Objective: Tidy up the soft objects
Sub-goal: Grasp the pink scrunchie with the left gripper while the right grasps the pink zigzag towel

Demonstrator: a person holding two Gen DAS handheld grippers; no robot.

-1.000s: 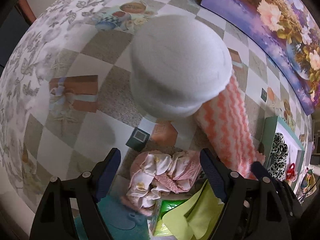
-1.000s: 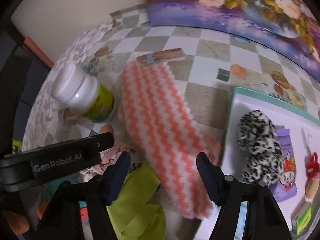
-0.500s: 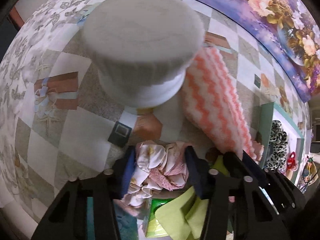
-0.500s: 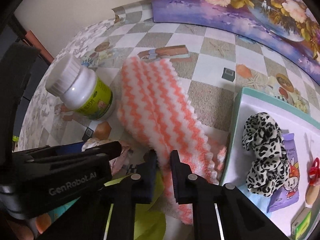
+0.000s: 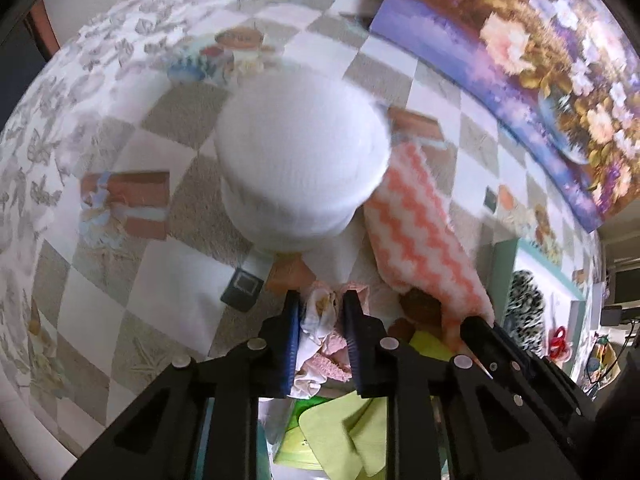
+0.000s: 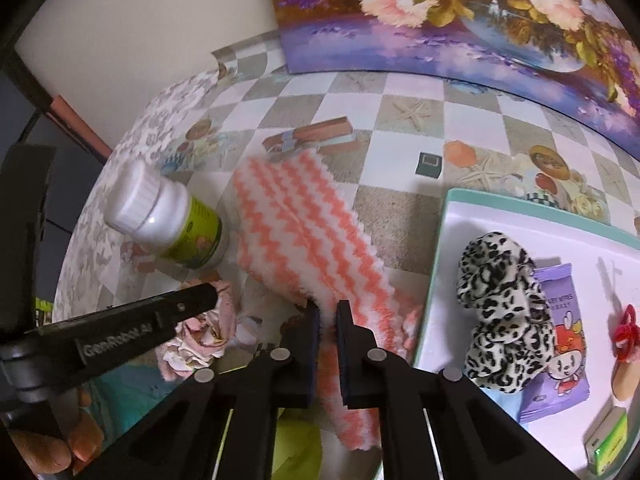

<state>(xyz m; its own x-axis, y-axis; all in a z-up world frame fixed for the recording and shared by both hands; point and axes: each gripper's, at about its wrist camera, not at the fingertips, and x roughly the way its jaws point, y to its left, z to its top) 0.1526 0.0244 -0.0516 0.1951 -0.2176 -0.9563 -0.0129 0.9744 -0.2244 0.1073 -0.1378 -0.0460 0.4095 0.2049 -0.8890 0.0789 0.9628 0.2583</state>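
Closing in over the last moment, your left gripper (image 5: 320,312) has brought its jaws from wide apart down onto the crumpled pink-and-cream frilled cloth (image 5: 324,320), which is now pinched between the blue pads. Your right gripper (image 6: 326,316) has done the same: its jaws, open a second ago, have just been closing and now clamp the near edge of the fluffy orange-and-white zigzag towel (image 6: 304,236), whose pinched part looks lifted slightly, though the blur makes that hard to confirm. The white-capped plastic bottle with the green label (image 6: 168,216) stands just beside the towel's left edge, as before. A lime-green cloth (image 5: 340,436) lies under both grippers. Everything rests on a checked beige-and-white tablecloth (image 6: 400,204) printed with shells and starfish. A mint-rimmed white tray (image 6: 440,248) to the right holds a leopard-print fabric scrunchie (image 6: 504,308) and a purple snack packet (image 6: 560,344). A floral painting (image 6: 460,20) leans against the cream wall behind.
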